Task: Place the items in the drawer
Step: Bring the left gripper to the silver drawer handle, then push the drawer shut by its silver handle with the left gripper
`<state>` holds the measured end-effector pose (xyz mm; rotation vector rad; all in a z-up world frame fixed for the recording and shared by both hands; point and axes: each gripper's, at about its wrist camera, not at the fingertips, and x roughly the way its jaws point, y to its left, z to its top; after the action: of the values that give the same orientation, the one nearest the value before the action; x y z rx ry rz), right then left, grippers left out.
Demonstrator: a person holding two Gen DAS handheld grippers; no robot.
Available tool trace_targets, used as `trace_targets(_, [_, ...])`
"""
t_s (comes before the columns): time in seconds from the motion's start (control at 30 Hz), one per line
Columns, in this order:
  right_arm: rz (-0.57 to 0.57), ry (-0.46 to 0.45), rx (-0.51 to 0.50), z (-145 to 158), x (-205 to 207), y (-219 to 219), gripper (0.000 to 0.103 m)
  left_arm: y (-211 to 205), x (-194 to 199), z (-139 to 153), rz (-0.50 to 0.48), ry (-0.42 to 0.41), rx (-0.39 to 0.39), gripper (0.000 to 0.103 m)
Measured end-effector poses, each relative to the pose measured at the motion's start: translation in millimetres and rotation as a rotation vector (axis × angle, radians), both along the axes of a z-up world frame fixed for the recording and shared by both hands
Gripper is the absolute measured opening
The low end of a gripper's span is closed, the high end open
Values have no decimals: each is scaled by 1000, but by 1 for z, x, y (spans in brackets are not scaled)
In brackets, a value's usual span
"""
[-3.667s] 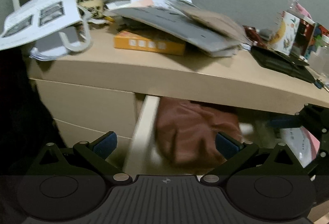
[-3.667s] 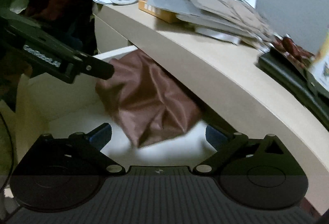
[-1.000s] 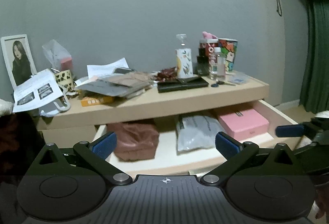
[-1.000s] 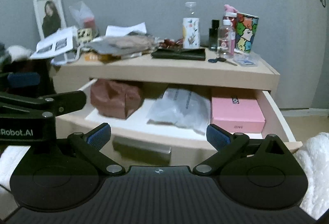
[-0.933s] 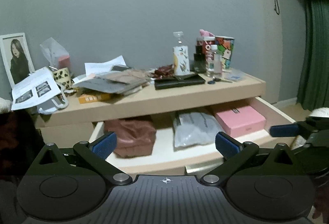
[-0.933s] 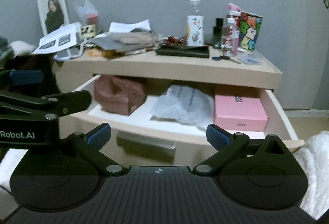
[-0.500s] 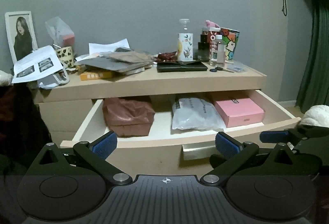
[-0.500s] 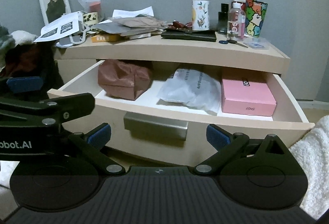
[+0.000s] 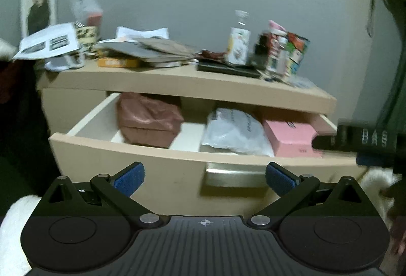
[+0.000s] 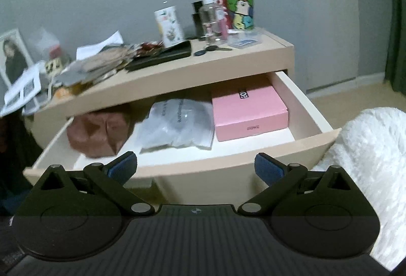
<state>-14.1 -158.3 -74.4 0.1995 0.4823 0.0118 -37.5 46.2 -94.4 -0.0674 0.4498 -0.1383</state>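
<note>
From the left wrist, the left gripper (image 9: 204, 175) is spread wide with nothing in it. It hangs in front of the drawer (image 9: 162, 169), which is pulled out. Inside the drawer are three things in a row. A brown bag (image 9: 148, 120) sits on the left. A white bag (image 9: 234, 132) lies in the middle. A pink box (image 9: 291, 140) is on the right, touching the white bag. A silver handle (image 9: 234, 175) is on the drawer front. Above the drawer, the table (image 9: 177, 83) top is full of papers (image 9: 149, 47), a bottle (image 9: 238, 44) and a photo (image 9: 38, 5). This view is blurry, so small things there are hard to make out. The right gripper (image 9: 365, 141) pokes in from the right edge, just beside the pink box, but I cannot tell from here how it is set.

From the right wrist, the right gripper (image 10: 195, 167) is also spread wide and holds nothing. It is near the drawer (image 10: 228, 164) front. The brown bag (image 10: 99, 135), white bag (image 10: 177, 127) and pink box (image 10: 247, 109) all lie inside. On the table (image 10: 177, 75) stand a bottle (image 10: 168, 23) and a bright cup (image 10: 239, 5), with a key (image 10: 212, 49) in front. Something white and fluffy (image 10: 370, 167) is at the right.
</note>
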Motion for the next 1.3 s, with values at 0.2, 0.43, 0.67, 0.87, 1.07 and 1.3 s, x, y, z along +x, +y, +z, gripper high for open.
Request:
trace_targets(0.2, [8,-49,25,5,4,-15,102,-34,10,-10,-4,-11,51,103])
trace_targets(0.43, [29,-159,-8,7,4,-25,102,-62,35,-27,73,77,54,103])
trace_targets(0.67, [52,-173,-3,6,9,-26,102,-77,46,-38,62,82,97,103])
trace_targets(0.87, [70,-170,-7,5,12,-25,102,-76,53,-41,105,85,95,103])
trace_targets(1.07, [88,-162,-17,3,13,-21,102,-76,59,-42,118,83,88,101])
trace_targets(1.3, [78,-155,-5,2,14,-23,102,-76,60,-41,115,85,96,99])
